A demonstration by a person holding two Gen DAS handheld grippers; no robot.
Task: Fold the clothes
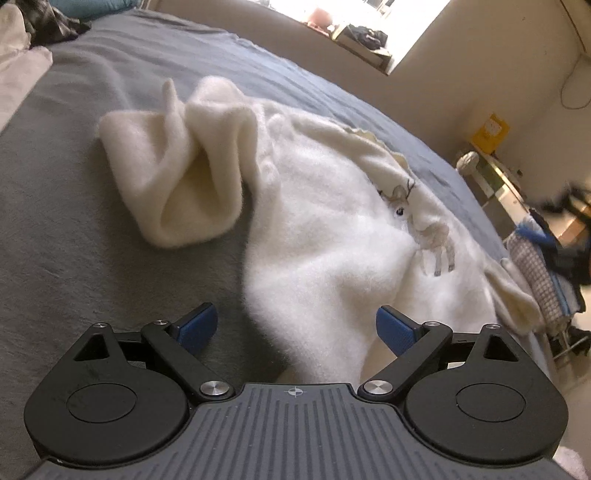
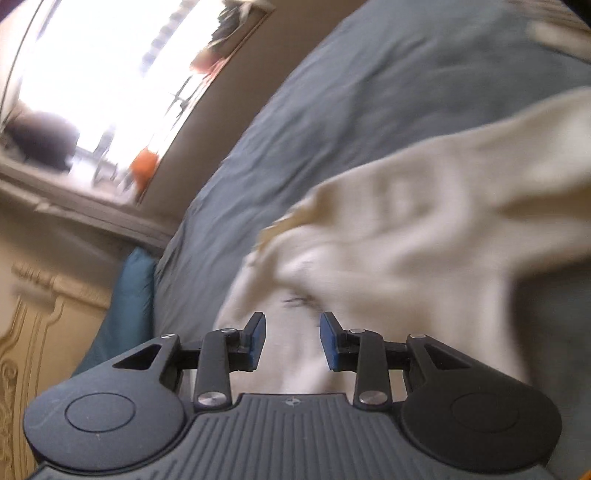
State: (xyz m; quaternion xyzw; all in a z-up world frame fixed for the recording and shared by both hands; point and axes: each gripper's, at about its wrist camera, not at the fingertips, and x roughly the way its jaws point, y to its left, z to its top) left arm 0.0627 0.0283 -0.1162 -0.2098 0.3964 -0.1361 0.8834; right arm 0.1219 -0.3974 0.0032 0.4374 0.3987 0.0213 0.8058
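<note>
One cream fleece garment (image 1: pixel 332 236), deer motif (image 1: pixel 424 225) on its front, lies crumpled on the grey-blue bed (image 1: pixel 74 229); one sleeve (image 1: pixel 173 166) is bunched at 11 o'clock. Left gripper (image 1: pixel 296 328): jaws wide apart over the hem, nothing between them. Right gripper (image 2: pixel 292 341): jaws apart above the cloth, view blurred. Left view only: clothes pile (image 1: pixel 33 33) at 10 o'clock, cluttered shelf (image 1: pixel 517 206) at 3. Right view only: bright window (image 2: pixel 99 88), teal pillow (image 2: pixel 125 306). No legible writing.
</note>
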